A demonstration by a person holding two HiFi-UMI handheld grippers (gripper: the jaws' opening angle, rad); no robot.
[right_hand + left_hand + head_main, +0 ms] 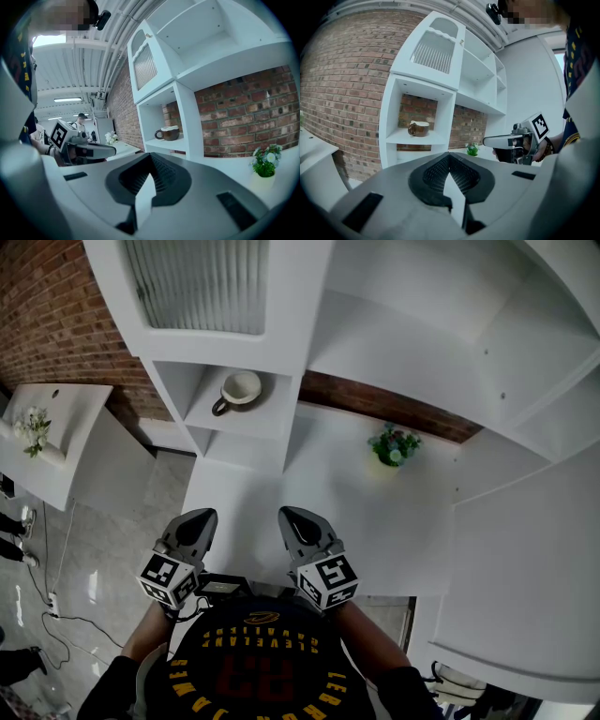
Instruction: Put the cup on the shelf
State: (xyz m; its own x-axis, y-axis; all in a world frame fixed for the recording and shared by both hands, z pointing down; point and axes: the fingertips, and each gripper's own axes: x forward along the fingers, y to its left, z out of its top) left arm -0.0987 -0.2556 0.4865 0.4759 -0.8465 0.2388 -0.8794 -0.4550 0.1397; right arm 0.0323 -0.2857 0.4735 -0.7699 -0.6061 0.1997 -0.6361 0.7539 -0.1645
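At the left, the left tongs (200, 518) are pressed together with nothing between them. They are held low near the person's body, above the front edge of the white surface (309, 502). Further up and a little to the right, the brown cup (239, 390) stands upright in the small open shelf compartment (267, 416) — so the task looks finished. The right tongs (289, 517) are also closed and empty, just beside the left ones. At the right, a small potted plant (395, 446) stands on the surface, well apart from both tongs. The risk now seems small: a careless forward swing of the tongs could knock over the cup — or the plant.
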